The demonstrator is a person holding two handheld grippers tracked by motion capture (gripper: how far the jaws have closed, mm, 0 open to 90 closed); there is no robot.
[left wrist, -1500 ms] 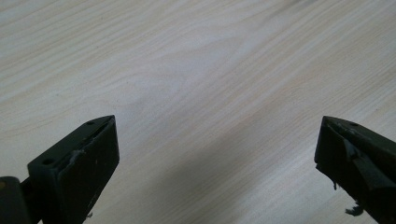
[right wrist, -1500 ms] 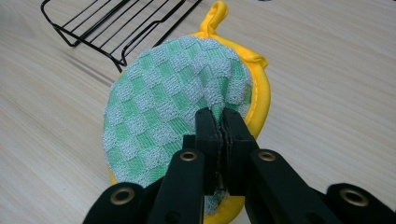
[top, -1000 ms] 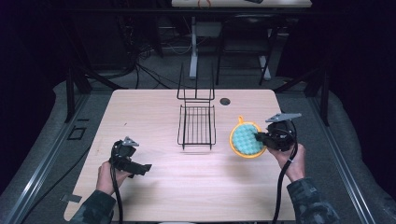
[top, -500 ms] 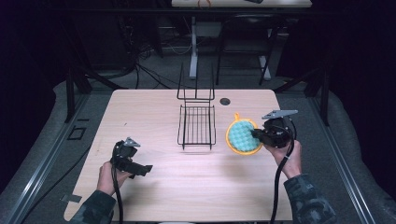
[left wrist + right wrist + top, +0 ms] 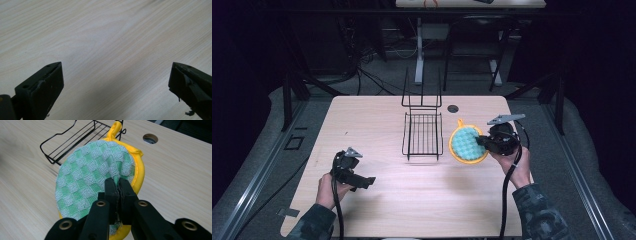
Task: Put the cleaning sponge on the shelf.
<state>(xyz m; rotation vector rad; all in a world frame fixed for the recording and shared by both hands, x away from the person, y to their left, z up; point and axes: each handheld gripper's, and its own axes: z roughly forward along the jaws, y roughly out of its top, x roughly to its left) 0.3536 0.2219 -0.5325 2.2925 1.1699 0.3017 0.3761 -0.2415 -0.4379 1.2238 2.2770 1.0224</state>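
Green-checked potholder [image 5: 92, 170] pinched by right gripper [image 5: 119, 185], wire rack [image 5: 422, 132] beside

Left gripper [image 5: 353, 173] fingers [image 5: 41, 92] wide apart, right gripper [image 5: 119, 185] fingers pinched together.

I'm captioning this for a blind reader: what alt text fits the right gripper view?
The right gripper, jaws shut, pinches a round green-checked cloth pad with a yellow rim and loop, lying on a pale wooden table. A black wire rack stands behind the pad, and a round hole is in the tabletop.

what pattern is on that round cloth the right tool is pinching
A green-and-white checkerboard with a yellow border, clearest in the right gripper view: cloth.
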